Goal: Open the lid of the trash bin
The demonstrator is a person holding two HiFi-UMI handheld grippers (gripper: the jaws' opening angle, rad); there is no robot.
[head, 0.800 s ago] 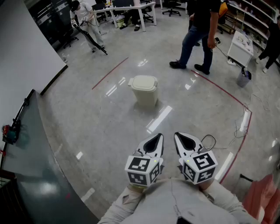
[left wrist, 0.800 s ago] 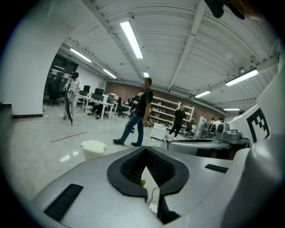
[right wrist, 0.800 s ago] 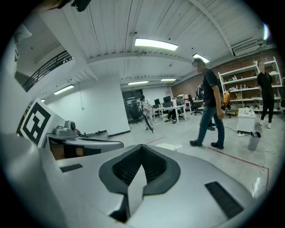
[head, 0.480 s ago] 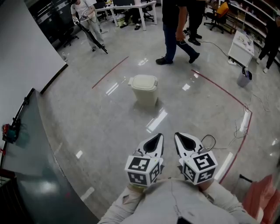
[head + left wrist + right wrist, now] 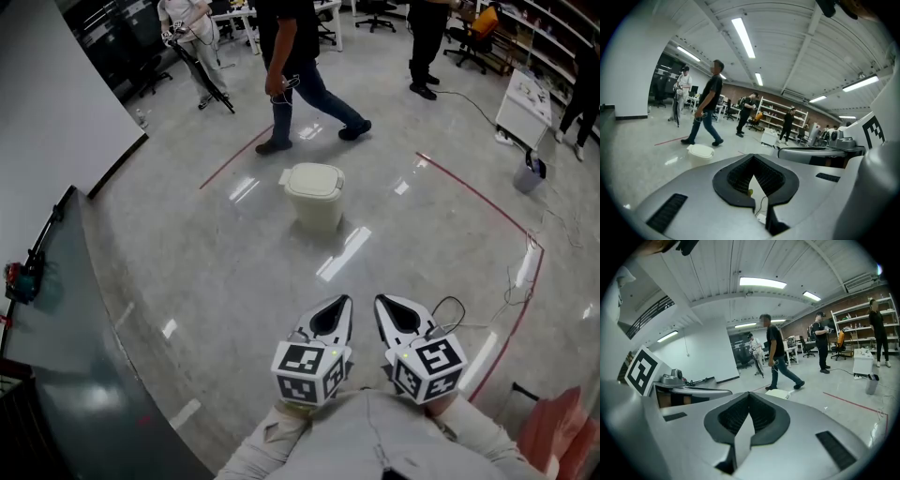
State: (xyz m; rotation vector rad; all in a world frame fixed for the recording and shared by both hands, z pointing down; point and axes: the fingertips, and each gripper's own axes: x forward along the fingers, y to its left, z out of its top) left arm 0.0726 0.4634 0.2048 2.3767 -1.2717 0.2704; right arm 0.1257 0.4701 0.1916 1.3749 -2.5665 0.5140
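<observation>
Left tongs point(image 5: 339, 306) beside right tongs point(image 5: 382, 306), closed

Person point(image 5: 292, 56) beside red floor line point(image 5: 230, 164)

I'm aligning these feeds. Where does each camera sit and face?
Head view: on the person's head, steeply down at the cream lidded trash bin; left gripper, right gripper, pale sleeves show.
Left gripper view: on the left gripper, forward along its closed empty jaws; right gripper at right.
Right gripper view: on the right gripper, forward along its closed empty jaws; left gripper at left.
Shared: all show the bin and a walking person in a dark shirt.
</observation>
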